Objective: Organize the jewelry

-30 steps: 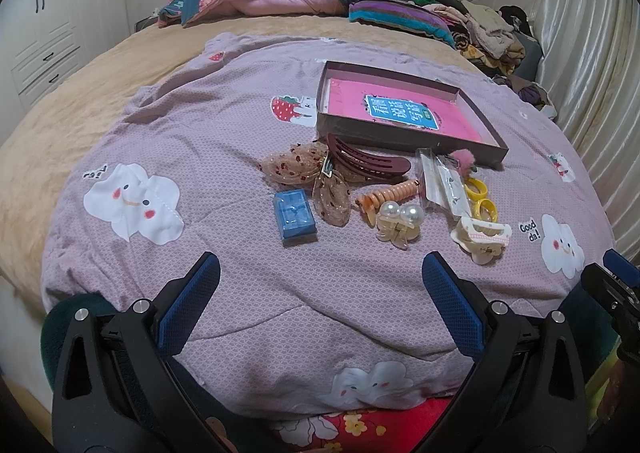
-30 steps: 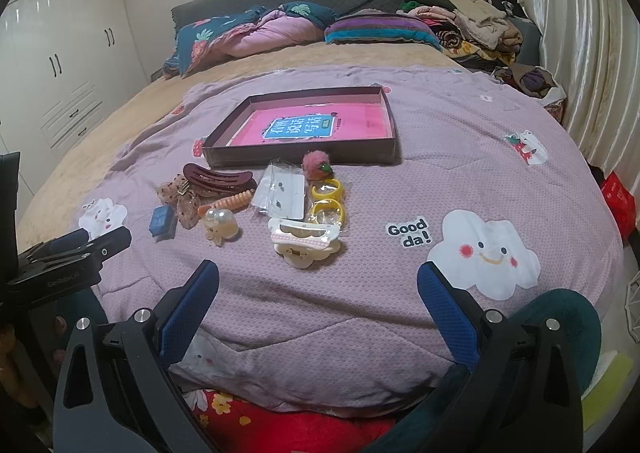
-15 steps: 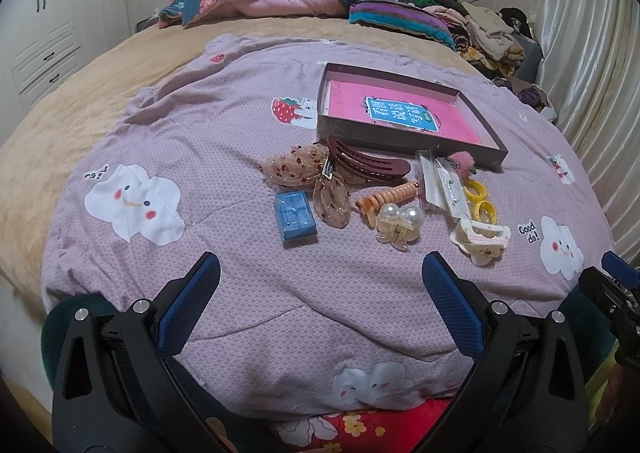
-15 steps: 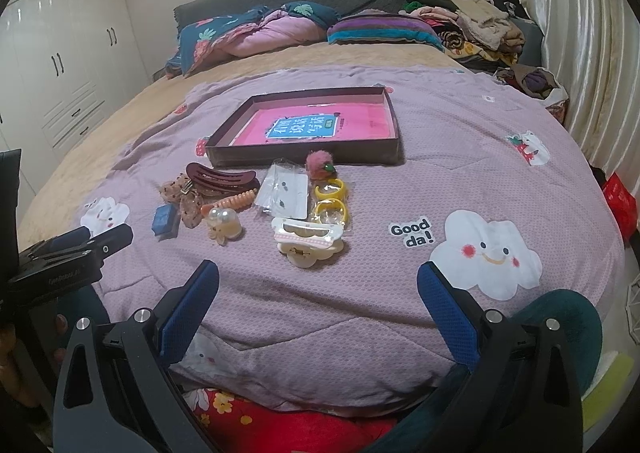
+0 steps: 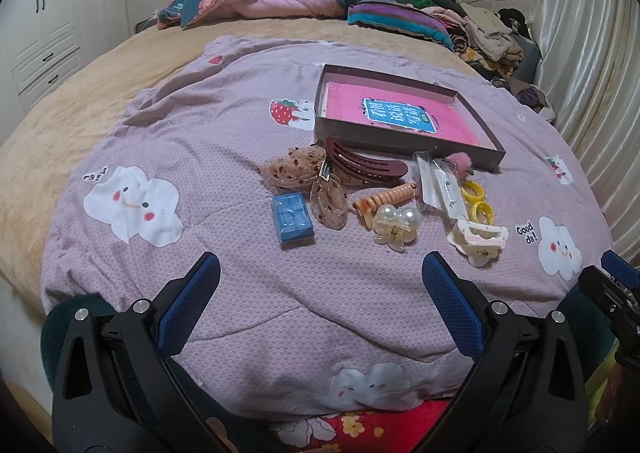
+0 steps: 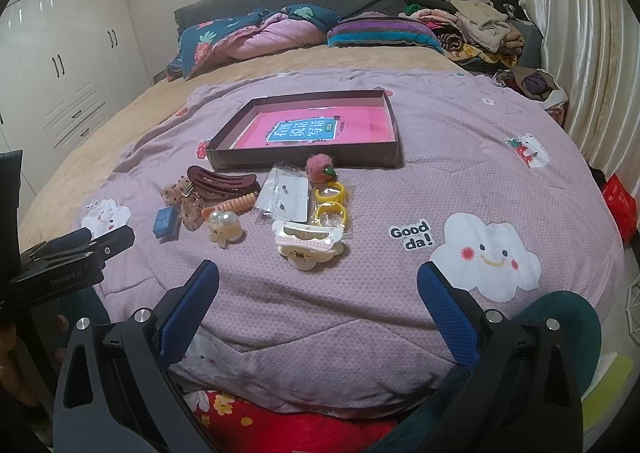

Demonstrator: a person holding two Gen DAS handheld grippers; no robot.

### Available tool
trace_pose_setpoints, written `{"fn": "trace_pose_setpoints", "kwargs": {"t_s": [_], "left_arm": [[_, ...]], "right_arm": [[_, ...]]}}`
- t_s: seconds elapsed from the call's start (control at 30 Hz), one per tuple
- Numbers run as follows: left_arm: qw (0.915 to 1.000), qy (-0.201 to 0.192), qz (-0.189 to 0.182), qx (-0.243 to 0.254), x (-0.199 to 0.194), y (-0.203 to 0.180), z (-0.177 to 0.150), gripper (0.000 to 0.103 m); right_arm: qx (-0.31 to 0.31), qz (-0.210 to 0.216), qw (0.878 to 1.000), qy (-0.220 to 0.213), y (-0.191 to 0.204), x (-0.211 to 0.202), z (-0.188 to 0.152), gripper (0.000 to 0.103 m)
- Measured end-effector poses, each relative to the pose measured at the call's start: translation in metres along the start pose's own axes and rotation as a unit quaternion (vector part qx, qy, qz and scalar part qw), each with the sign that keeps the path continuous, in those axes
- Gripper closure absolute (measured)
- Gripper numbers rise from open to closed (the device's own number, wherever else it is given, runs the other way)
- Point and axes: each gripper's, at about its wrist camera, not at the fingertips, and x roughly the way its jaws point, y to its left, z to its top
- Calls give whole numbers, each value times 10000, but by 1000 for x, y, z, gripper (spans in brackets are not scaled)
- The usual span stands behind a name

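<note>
Covering most of both frames, the purple quilt [image 5: 224, 141] is the work surface. Upper center sits the shallow box [image 6: 394, 121], probably where everything's headed. Just below it the clips cluster: maroon claw clip [image 5: 360, 165], pearl clip [image 5: 396, 227], blue case [image 5: 293, 217]. Left gripper [image 5: 320, 305] and right gripper [image 6: 318, 303] hover at the bottom, fingers spread wide, empty.

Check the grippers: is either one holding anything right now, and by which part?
Nothing is held. The left gripper and the right gripper are both open, with only the quilt between their fingers.
</note>
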Motion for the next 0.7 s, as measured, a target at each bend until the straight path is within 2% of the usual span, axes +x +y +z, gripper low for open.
{"fn": "trace_pose_setpoints", "kwargs": {"t_s": [0.47, 0.7], "left_arm": [[10000, -7, -13, -32, -1, 0, 1, 9], [9999, -45, -64, -121, -3, 5, 8, 9]], "right_arm": [[-22, 18, 10000, -7, -2, 0, 1, 4], [-98, 160, 9998, 56, -2, 10, 11, 4]]}}
